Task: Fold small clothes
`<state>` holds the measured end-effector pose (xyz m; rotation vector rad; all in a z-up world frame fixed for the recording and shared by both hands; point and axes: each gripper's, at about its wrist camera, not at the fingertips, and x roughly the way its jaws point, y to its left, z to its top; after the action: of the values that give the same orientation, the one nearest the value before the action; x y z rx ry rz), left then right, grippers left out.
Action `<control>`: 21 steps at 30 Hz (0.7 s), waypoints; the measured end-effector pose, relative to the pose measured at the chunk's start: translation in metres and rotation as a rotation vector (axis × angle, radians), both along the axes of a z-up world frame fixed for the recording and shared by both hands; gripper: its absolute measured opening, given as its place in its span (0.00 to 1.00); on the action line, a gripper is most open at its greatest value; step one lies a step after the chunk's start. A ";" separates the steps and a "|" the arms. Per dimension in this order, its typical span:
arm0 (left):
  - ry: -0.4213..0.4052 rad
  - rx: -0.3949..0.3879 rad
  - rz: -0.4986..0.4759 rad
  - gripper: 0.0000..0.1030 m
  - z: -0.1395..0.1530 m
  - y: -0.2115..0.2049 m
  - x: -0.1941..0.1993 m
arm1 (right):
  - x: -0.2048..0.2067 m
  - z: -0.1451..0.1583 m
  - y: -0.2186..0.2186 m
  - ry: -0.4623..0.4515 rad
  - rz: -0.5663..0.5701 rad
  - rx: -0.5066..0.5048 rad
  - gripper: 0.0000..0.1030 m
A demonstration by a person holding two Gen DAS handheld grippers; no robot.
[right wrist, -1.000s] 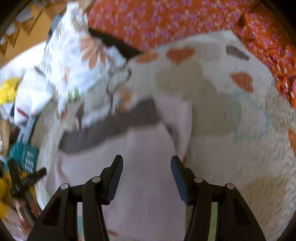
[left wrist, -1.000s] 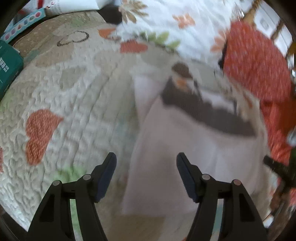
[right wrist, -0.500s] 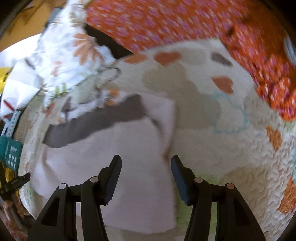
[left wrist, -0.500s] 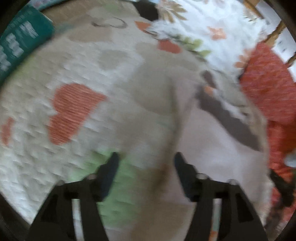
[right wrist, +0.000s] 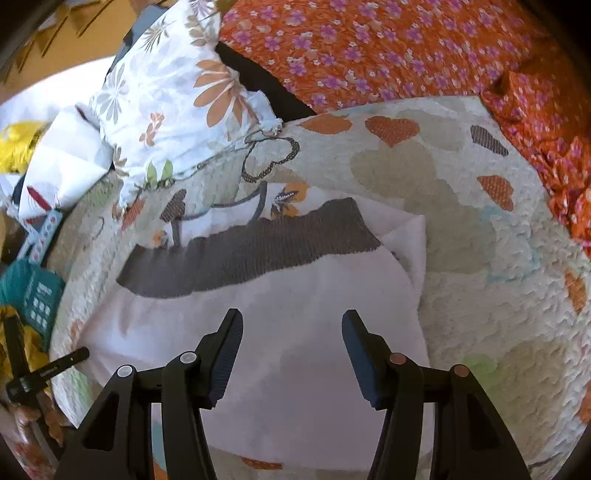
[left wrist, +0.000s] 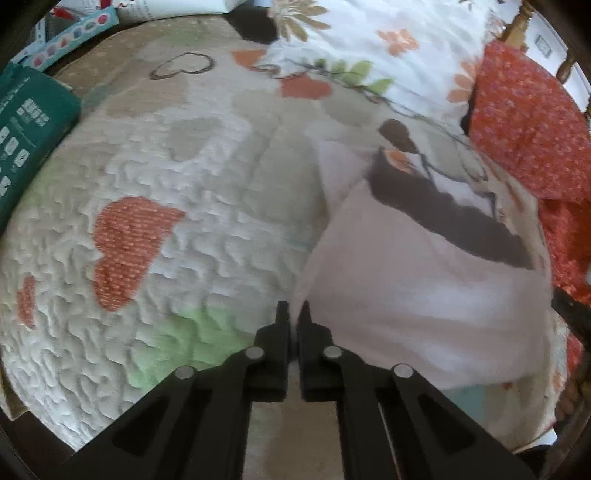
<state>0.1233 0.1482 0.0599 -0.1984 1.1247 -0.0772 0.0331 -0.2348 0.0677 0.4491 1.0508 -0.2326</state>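
Note:
A small pale pink garment (left wrist: 417,291) with a dark grey waistband (left wrist: 443,214) lies flat on a quilt with heart patches (left wrist: 192,206). My left gripper (left wrist: 293,308) is shut at the garment's left edge, its tips pinching that edge. In the right wrist view the same garment (right wrist: 295,295) lies under my right gripper (right wrist: 291,325), which is open and empty above the cloth. The waistband (right wrist: 251,247) lies at the far side.
A floral white cloth (left wrist: 369,40) and an orange flowered fabric (right wrist: 369,44) lie at the far side. A teal box (left wrist: 26,133) sits at the left of the quilt. A chair back (left wrist: 517,26) stands behind.
My left gripper moved to the garment's left edge and closed from wide open. My right gripper stayed open over the garment.

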 end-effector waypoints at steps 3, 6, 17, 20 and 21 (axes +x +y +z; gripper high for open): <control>0.031 -0.021 0.006 0.07 -0.007 0.003 0.001 | 0.005 -0.001 0.009 -0.004 0.019 0.002 0.59; 0.019 -0.052 0.049 0.21 -0.001 0.015 -0.001 | 0.011 -0.001 0.031 -0.019 0.090 0.005 0.59; -0.101 -0.225 0.336 0.52 0.029 0.096 -0.008 | 0.011 -0.029 0.245 -0.026 0.653 -0.099 0.59; -0.102 -0.261 0.380 0.52 0.026 0.111 -0.009 | 0.012 -0.054 0.299 0.010 0.737 -0.211 0.59; -0.107 -0.276 0.393 0.52 0.026 0.116 -0.010 | 0.014 -0.062 0.315 0.014 0.764 -0.269 0.59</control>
<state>0.1138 0.2646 0.0860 -0.6503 0.9486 0.1071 0.0467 0.0799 0.0054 -0.2110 1.1147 0.3027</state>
